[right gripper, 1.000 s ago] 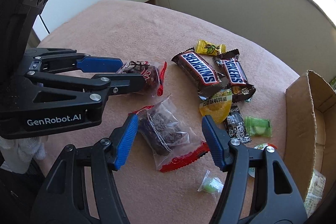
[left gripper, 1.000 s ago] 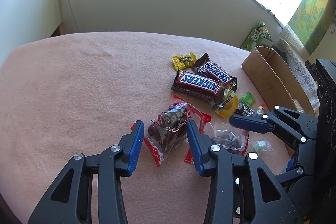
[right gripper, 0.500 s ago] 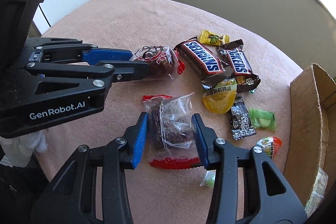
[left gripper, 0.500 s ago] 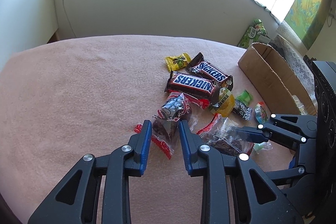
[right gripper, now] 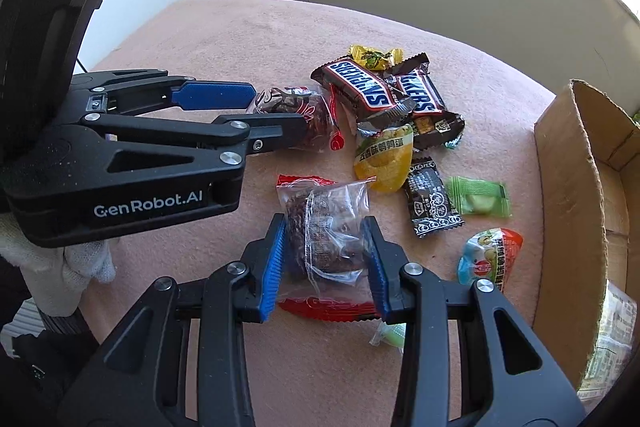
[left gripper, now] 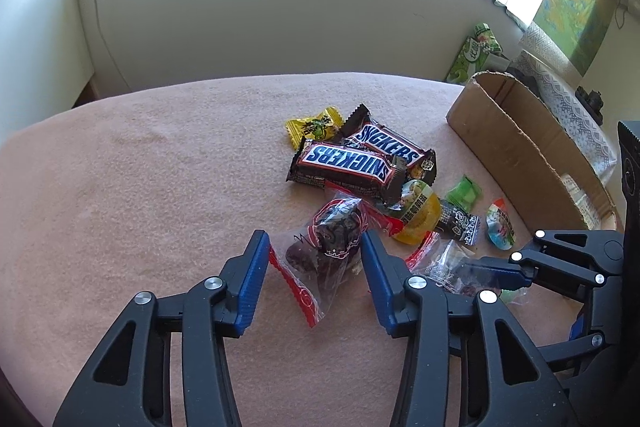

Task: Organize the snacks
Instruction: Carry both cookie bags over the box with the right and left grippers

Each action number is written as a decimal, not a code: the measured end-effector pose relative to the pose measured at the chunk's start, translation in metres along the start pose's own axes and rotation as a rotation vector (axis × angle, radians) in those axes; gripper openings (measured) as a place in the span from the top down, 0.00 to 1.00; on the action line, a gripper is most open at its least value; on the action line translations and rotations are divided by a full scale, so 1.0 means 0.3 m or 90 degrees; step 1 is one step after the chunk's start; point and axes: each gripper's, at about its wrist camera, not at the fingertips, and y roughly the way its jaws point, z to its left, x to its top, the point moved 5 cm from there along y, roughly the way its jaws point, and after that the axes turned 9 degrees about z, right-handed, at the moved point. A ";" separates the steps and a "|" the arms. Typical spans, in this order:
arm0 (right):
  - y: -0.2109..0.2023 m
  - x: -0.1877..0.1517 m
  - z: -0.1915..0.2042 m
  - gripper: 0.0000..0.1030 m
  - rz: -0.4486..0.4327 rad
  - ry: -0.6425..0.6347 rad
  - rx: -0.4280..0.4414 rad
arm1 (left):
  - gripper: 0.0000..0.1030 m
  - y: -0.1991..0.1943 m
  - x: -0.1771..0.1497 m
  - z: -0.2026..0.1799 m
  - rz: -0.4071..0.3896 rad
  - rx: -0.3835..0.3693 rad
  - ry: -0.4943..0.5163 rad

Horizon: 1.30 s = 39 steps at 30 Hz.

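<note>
- Left claw point(left gripper: 312, 275) – jaws opening, straddling the clear plastic pouch of dark dried fruit with red-printed edges point(left gripper: 332, 247). In the left wrist view there's a gap between each blue pad and the film, so not clamped. The pouch sits dead ahead between the fingers, long axis running away from the claw toward the two brown Snickers bars point(left gripper: 352, 163).
- Right claw point(right gripper: 326, 263) – clenched on a second clear pouch of dark snack with red sealed ends point(right gripper: 326, 227). Both blue pads press its sides and the film is crumpled between them. Long axis runs along the fingers, red ends fore and aft.
- Open brown cardboard box point(right gripper: 572, 211) lies to the right of both pouches, past the loose small sweets. The right claw is the nearer one – I'd judge its pouch goes in first.
- Everything sits on the table's pink cloth point(left gripper: 140, 187). The pouches look soft, slippery, lumpy – likely to deform under grip.
</note>
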 end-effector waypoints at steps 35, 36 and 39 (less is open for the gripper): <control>-0.317 -0.005 -0.225 0.63 -0.145 0.118 -0.006 | 0.71 -0.133 0.112 -0.184 -0.085 -0.103 -0.008; -0.324 -0.008 -0.245 0.63 -0.148 0.124 -0.012 | 0.70 -0.131 0.121 -0.200 -0.087 -0.106 -0.004; -0.343 -0.017 -0.310 0.63 -0.153 0.142 -0.028 | 0.70 -0.125 0.151 -0.249 -0.093 -0.112 0.010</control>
